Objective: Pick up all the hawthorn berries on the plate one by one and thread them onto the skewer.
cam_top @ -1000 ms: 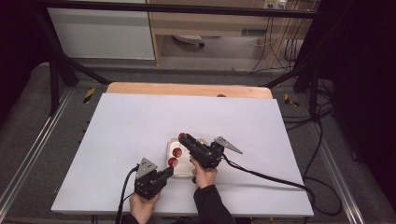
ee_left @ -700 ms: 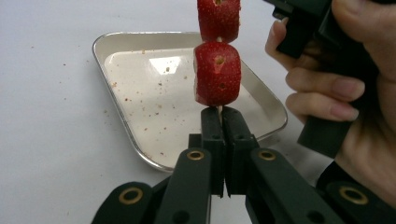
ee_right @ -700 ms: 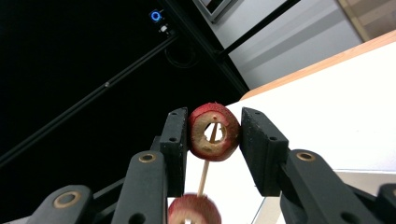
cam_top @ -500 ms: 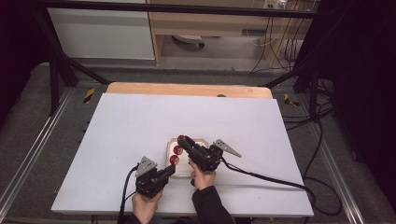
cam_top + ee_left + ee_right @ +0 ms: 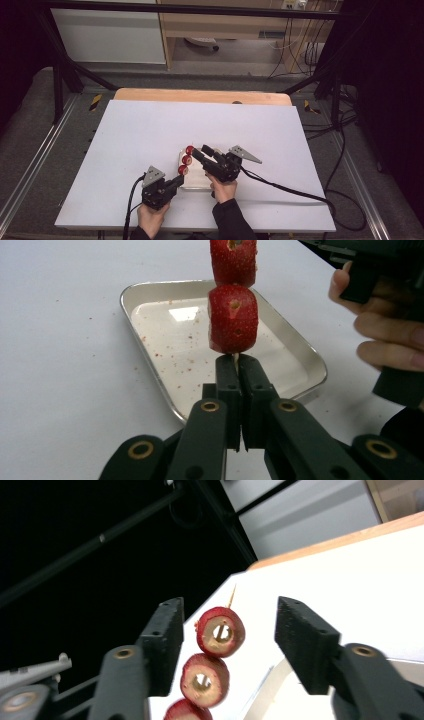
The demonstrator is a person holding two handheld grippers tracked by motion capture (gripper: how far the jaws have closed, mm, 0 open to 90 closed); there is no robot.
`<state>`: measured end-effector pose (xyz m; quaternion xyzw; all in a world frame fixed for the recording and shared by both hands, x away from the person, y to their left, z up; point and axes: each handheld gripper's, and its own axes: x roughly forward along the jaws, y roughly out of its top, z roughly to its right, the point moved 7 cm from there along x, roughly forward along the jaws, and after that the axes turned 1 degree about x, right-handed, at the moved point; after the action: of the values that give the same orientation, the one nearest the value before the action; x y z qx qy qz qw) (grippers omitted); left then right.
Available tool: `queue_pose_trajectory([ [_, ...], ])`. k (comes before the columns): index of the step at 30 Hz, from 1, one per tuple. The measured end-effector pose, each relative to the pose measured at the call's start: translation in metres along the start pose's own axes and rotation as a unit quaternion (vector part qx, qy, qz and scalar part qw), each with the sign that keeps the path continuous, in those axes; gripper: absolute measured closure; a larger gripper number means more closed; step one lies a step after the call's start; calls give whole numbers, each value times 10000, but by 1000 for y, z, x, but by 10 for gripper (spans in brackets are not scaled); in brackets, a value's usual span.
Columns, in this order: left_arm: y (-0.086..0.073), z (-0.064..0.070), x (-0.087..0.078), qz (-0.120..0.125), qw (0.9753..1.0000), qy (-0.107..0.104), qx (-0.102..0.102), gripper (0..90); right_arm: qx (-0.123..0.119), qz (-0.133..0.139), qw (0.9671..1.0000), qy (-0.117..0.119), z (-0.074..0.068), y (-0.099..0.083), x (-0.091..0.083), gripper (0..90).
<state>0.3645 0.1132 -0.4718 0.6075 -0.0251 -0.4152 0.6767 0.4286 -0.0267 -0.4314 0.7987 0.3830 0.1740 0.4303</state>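
Three red strawberry pieces [image 5: 186, 160] on a thin wooden skewer [image 5: 231, 596] are held over the shallow steel tray [image 5: 196, 184], approx. table centre, 6 o'clock side. Left gripper [image 5: 176, 181] is clamped shut on skewer base. At 3 o'clock, right gripper [image 5: 200, 151] is spread wide around top piece; closing, probably pulling it off, is judged next. Pieces look glossy, cored.

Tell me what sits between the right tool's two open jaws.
In the right gripper view, the top strawberry piece on the skewer sits between the right tool's open jaws, touching neither. The left tool clamps the skewer's lower end.
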Motion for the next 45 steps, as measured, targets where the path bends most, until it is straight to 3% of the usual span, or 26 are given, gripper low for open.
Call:
queue_pose_trajectory([
  [5,-1,-4,-2,-60,9998,55,162,882,-392,-626,9970,-231,9,-3,-3,273],
  [8,-1,-6,-4,-75,9997,63,228,882,-601,-1042,9922,-339,16,-6,-7,210],
  [12,-2,-8,-6,-134,9994,41,311,882,-810,-1368,9867,-345,24,-7,-14,146],
  [17,-2,-11,-8,-245,9988,-46,412,881,-1322,-1781,9736,-545,38,-8,-29,73],
  [20,-2,-12,-8,-332,9983,-118,462,880,-1459,-1959,9677,-618,44,-9,-38,40],
  [25,-1,-13,-10,-465,9969,-229,591,879,-1753,-2313,9536,-796,58,-12,-56,5],
  [32,3,-13,-11,-674,9939,-385,786,879,-1871,-2437,9466,-974,77,-13,-84,4],
  [34,5,-14,-11,-756,9927,-437,834,878,-1982,-2469,9431,-1019,82,-13,-92,4],
  [40,13,-18,-10,-902,9906,-424,939,878,-2016,-2624,9365,-1160,95,-13,-114,3],
  [45,23,-21,-9,-1048,9876,-339,1123,877,-1906,-2540,9402,-1233,104,-10,-130,4],
])
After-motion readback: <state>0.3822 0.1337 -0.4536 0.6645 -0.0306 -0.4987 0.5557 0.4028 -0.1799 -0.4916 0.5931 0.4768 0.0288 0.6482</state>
